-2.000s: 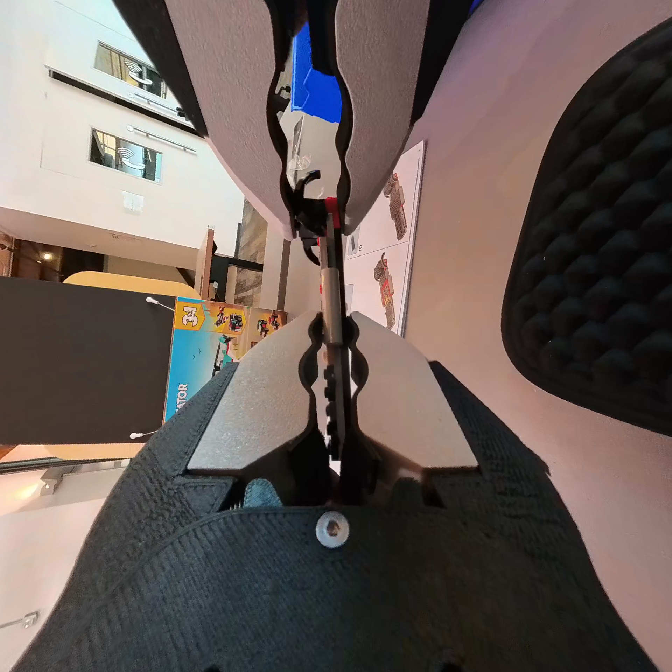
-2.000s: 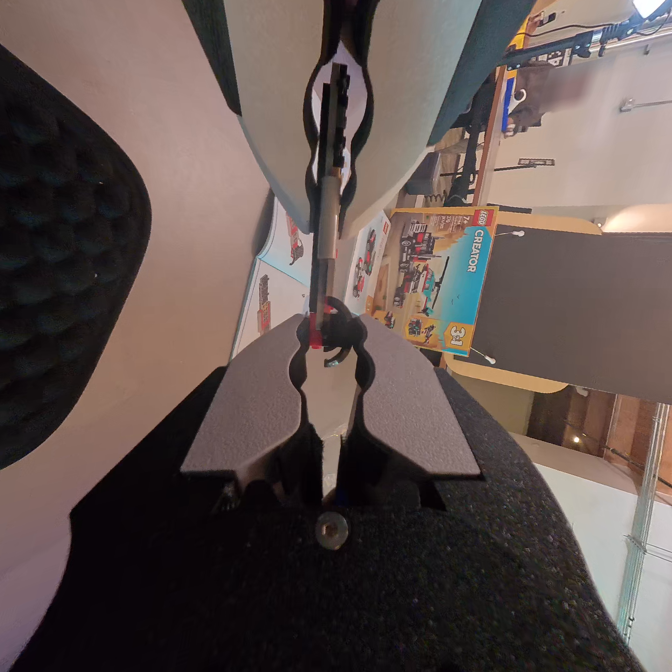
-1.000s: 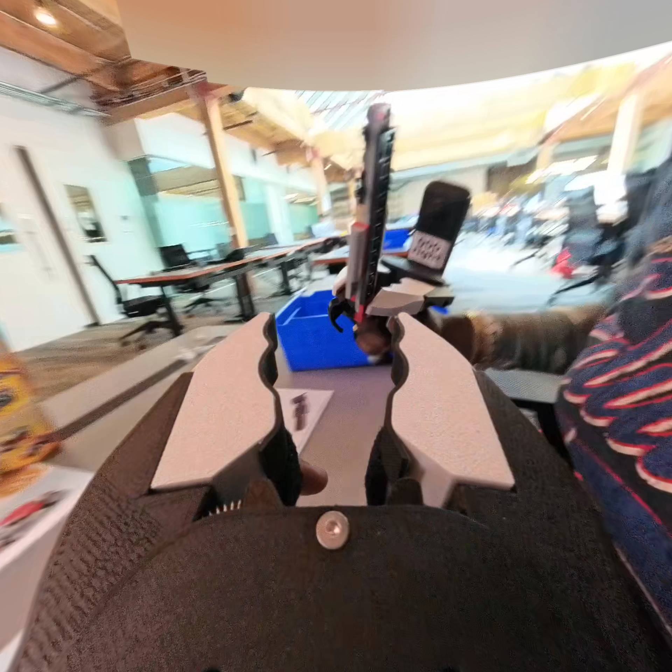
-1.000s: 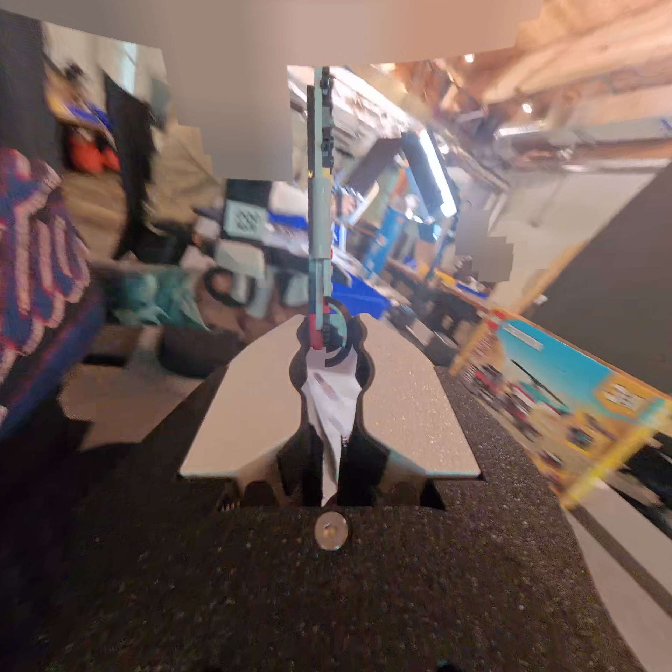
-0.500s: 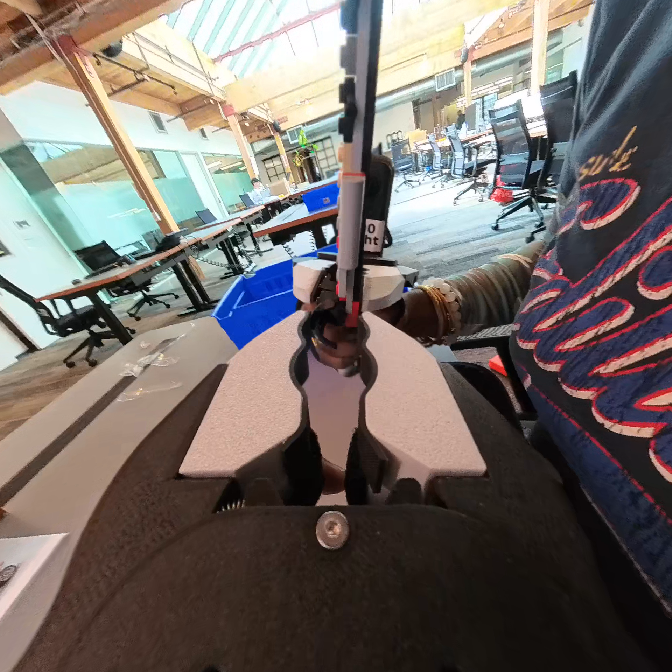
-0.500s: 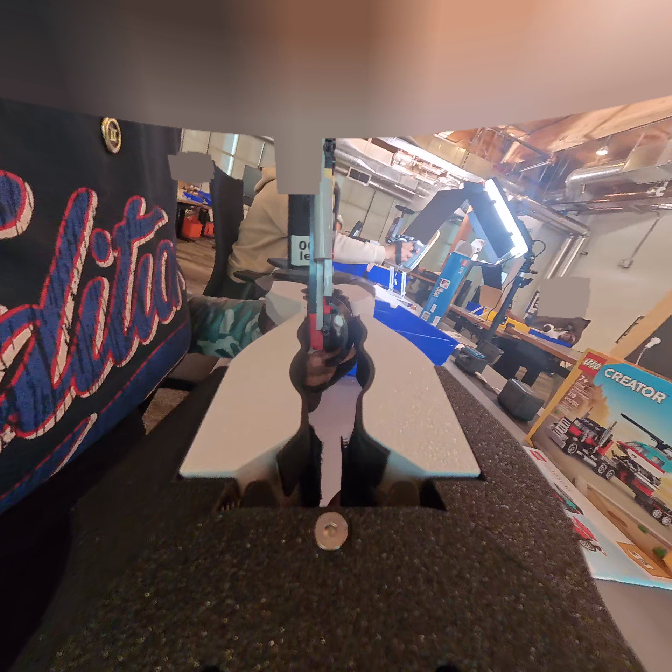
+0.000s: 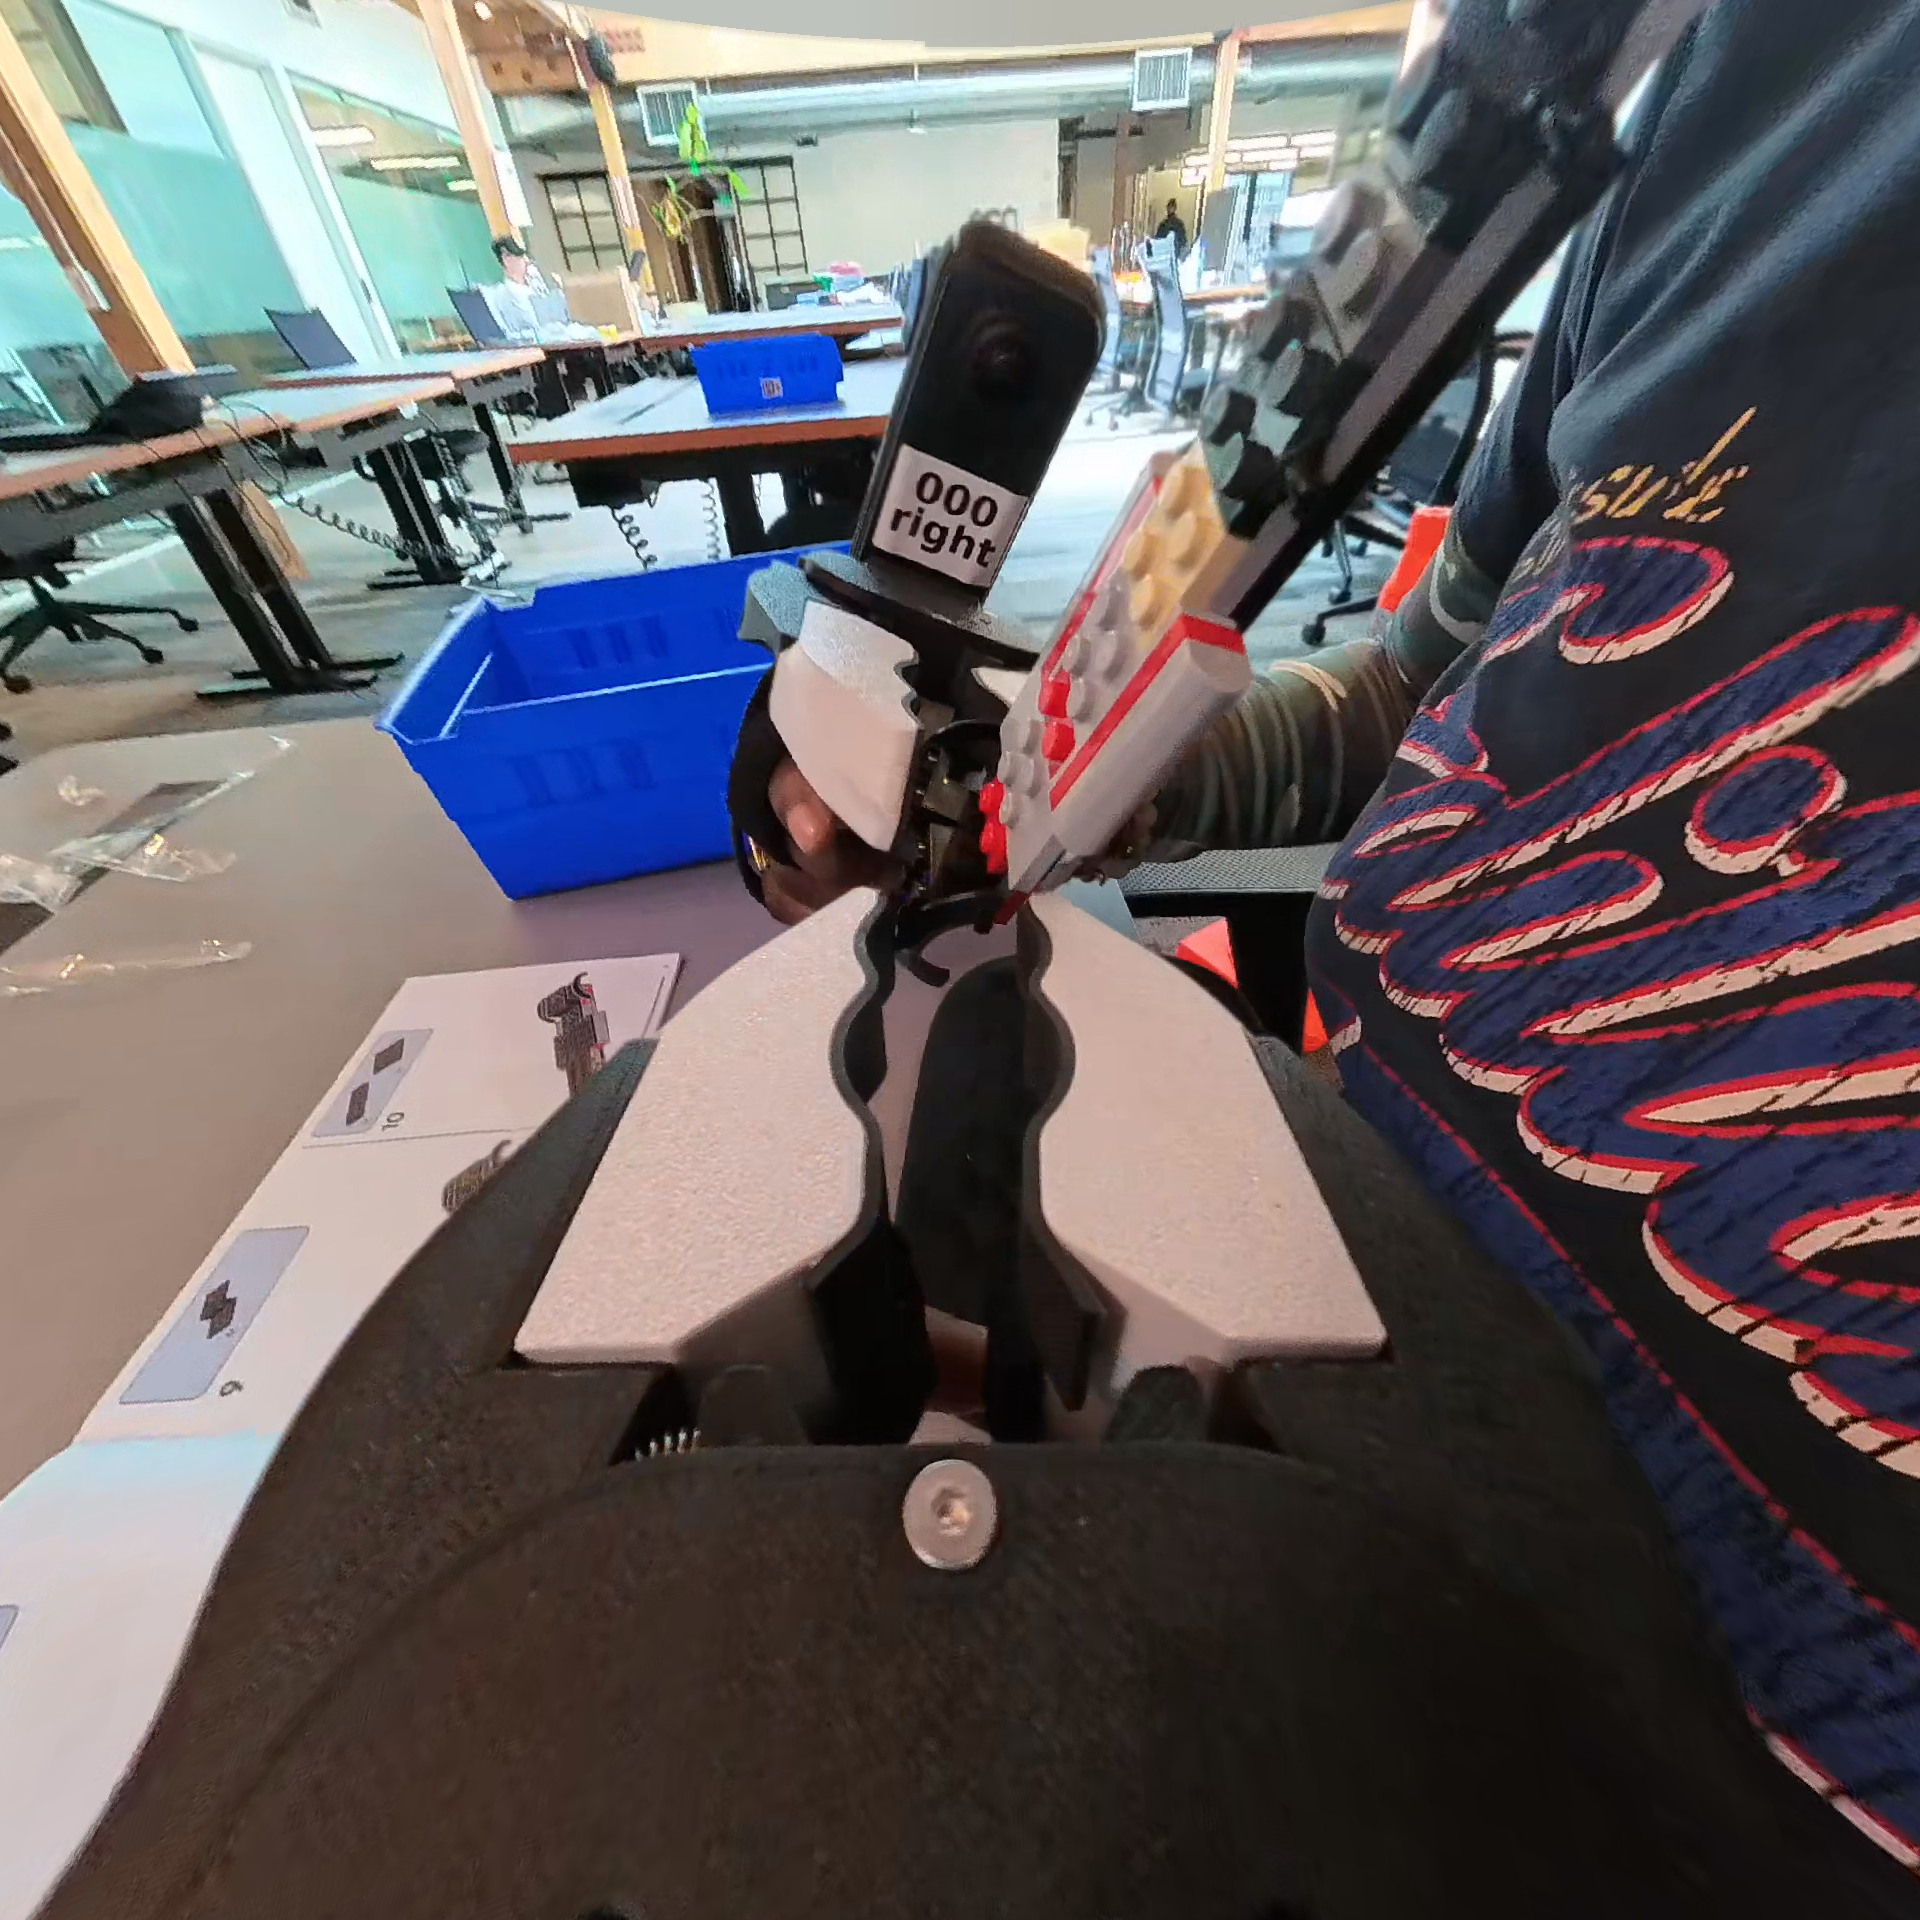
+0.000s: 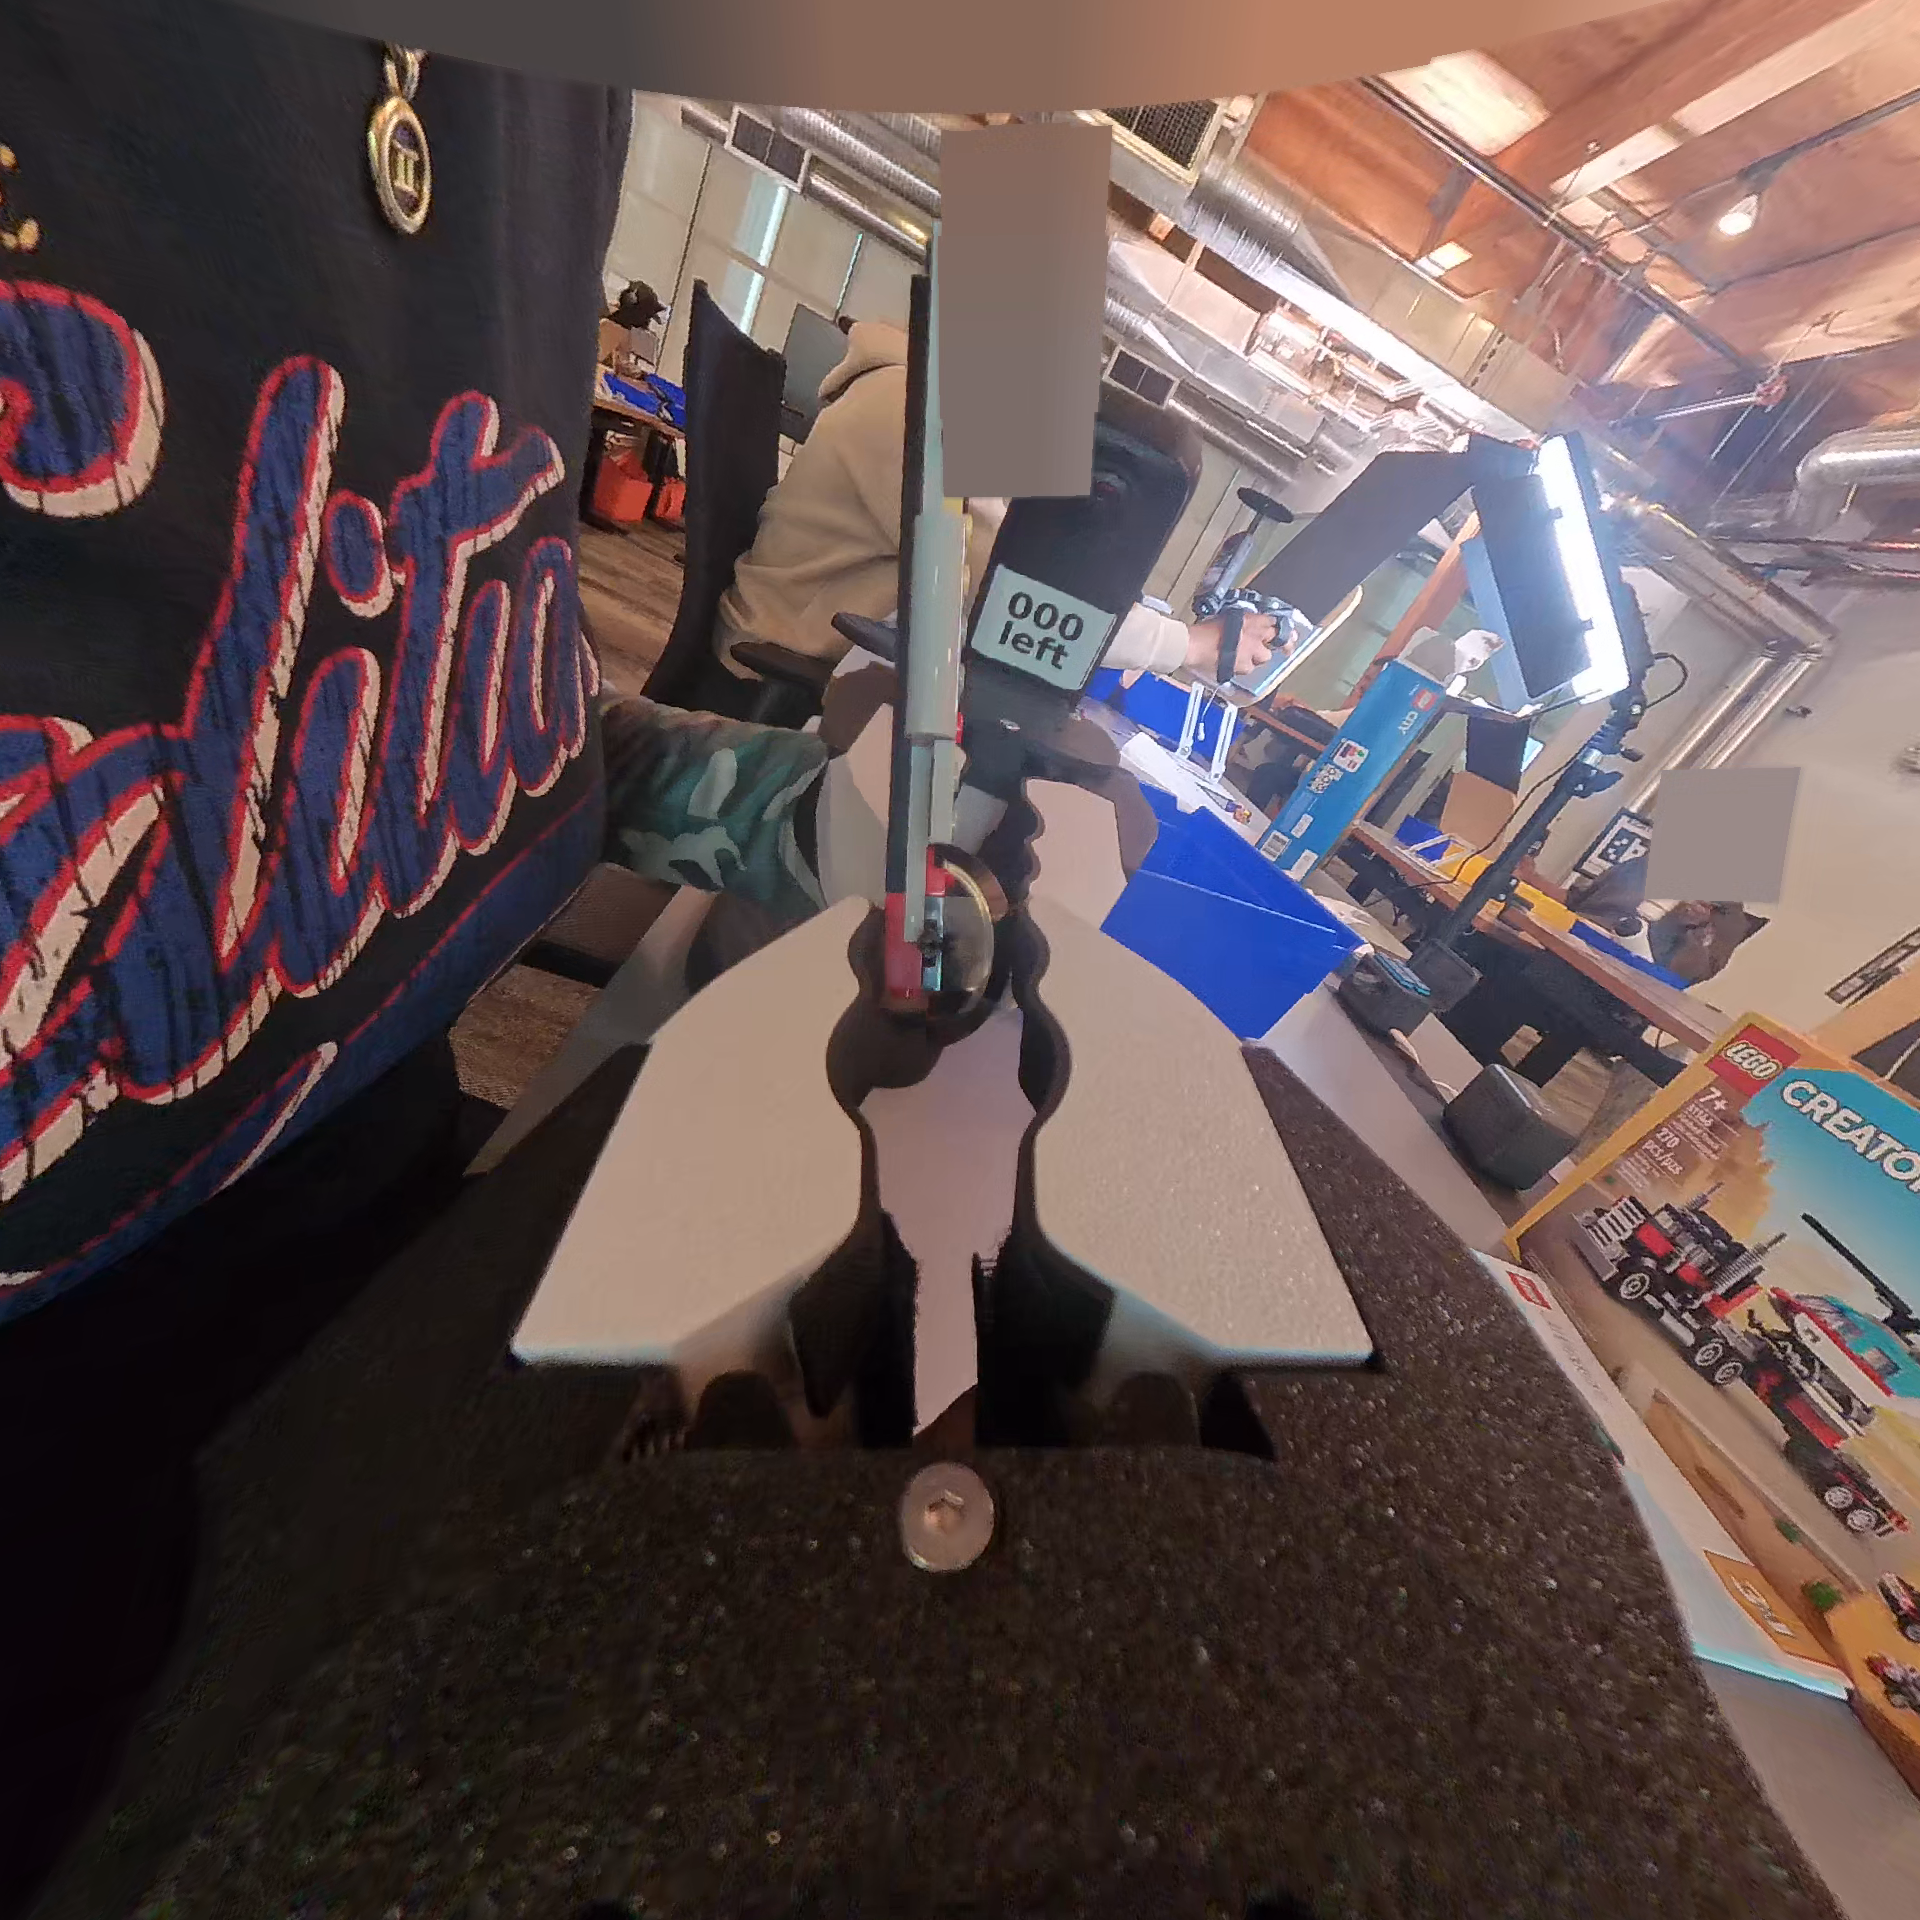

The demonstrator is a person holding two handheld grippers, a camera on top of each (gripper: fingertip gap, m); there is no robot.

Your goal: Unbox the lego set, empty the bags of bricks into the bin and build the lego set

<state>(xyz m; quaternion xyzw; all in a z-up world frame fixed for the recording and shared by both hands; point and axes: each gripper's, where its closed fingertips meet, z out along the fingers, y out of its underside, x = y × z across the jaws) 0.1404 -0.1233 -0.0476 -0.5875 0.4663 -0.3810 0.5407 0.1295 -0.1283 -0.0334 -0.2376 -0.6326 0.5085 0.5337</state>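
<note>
1. Since two seconds ago you've swung the lego assembly up off the worktop; it now tilts toward your chest.
2. Your right gripper jaws pinch its red end, plate standing upright beyond the tips.
3. Your left gripper jaws look closed on its black hook; contact's hard to confirm.
4. Twisting against both grips could snap plates apart, dropping pieces beside the blue bin.
</note>
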